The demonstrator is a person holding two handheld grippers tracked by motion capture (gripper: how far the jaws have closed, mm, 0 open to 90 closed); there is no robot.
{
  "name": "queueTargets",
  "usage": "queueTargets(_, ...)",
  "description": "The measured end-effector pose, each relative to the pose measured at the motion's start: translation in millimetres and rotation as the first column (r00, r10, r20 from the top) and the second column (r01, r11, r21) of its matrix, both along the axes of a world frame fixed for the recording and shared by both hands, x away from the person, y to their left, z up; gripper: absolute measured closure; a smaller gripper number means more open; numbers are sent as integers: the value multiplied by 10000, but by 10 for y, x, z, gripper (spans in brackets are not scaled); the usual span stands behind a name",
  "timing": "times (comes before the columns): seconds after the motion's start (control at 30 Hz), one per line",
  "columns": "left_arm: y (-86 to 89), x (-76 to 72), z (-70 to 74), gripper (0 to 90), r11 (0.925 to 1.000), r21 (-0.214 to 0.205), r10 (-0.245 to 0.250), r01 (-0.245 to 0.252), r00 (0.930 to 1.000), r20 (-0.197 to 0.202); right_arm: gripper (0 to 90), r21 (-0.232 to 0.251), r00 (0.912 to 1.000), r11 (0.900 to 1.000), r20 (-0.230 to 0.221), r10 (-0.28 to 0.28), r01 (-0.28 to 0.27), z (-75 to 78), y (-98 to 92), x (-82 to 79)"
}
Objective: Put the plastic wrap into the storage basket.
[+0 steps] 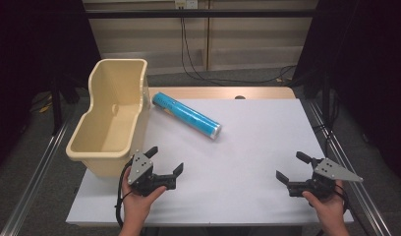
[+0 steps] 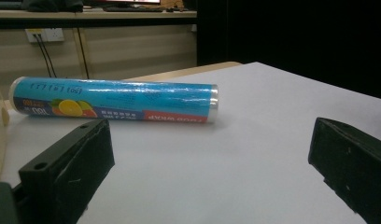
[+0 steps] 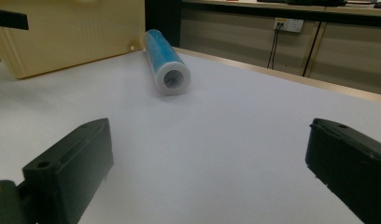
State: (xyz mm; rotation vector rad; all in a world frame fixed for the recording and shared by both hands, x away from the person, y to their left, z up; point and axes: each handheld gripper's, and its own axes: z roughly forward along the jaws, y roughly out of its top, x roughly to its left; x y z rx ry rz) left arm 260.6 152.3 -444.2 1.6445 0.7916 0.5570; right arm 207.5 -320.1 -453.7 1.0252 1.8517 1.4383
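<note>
**One blue roll, one tub, two empty grippers**

A single roll (image 1: pixel 186 115) in blue wrap lies on its side on the white table (image 1: pixel 257 147), slanting from far left toward the middle, its far end just beside the cream tub (image 1: pixel 112 115) at the table's left edge. In the left gripper view the roll's label (image 2: pixel 118 102) appears upside down: "FOOD WRAP" can be made out on a red band, beside a picture of orange slices; the smaller print and the marks along the top are too blurred to read. The right gripper view looks into the roll's hollow white end (image 3: pixel 172 79).

The left gripper (image 1: pixel 165 161) rests near the tub's near corner, jaws spread wide with nothing between them. The right gripper (image 1: pixel 291 166), at the near right, is likewise spread and empty. Both are well apart from the roll. The tub's floor is partly hidden by its near wall.
</note>
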Motion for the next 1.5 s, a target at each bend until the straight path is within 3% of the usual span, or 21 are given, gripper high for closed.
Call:
queueTargets(0.27, -31, 30, 3, 0, 10000, -22, 38, -39, 9999, -95, 2, 41, 10000, 10000, 37, -42, 42, 1, -12, -6)
queueTargets(0.53, -113, 141, 12, 0, 9999, 30, 98, -97, 9986, -517, 2, 21, 10000, 10000, -23, -15, 15, 1, 5, -20)
queueTargets(0.7, -240, 248, -35, 0, 9990, 430, 137, -103, 9967, -794, 3, -6, 10000, 10000, -49, 23, -23, -1, 12, -25)
queueTargets(0.87, -327, 345, -38, 1, 9985, 518, 214, -162, 9946, -1020, 3, -45, 9999, 10000, -128, 23, -23, -1, 24, -36)
queueTargets(0.9, -372, 401, -34, 1, 9991, 366, 242, -199, 9923, -1211, 4, -48, 9999, 10000, -141, 19, -20, -3, 25, -39)
queueTargets(1.03, -466, 520, -7, 1, 9983, 467, 403, -335, 9873, -1535, 3, -19, 9999, 10000, -110, 31, -32, -3, 15, -40)
queueTargets(1.2, -573, 636, 29, 1, 9978, 503, 522, -442, 9839, -1709, 4, -64, 9999, 10000, -148, -25, 24, -8, -5, -43)
queueTargets(1.37, -793, 798, 70, 1, 9941, 926, 740, -563, 9769, -2006, 5, -40, 9999, 10000, -147, -51, 50, -8, -8, -43)
queueTargets(1.5, -938, 880, 70, 1, 9933, 961, 840, -637, 9708, -2247, 5, 12, 9998, 10000, -186, -36, 36, -8, -9, -44)
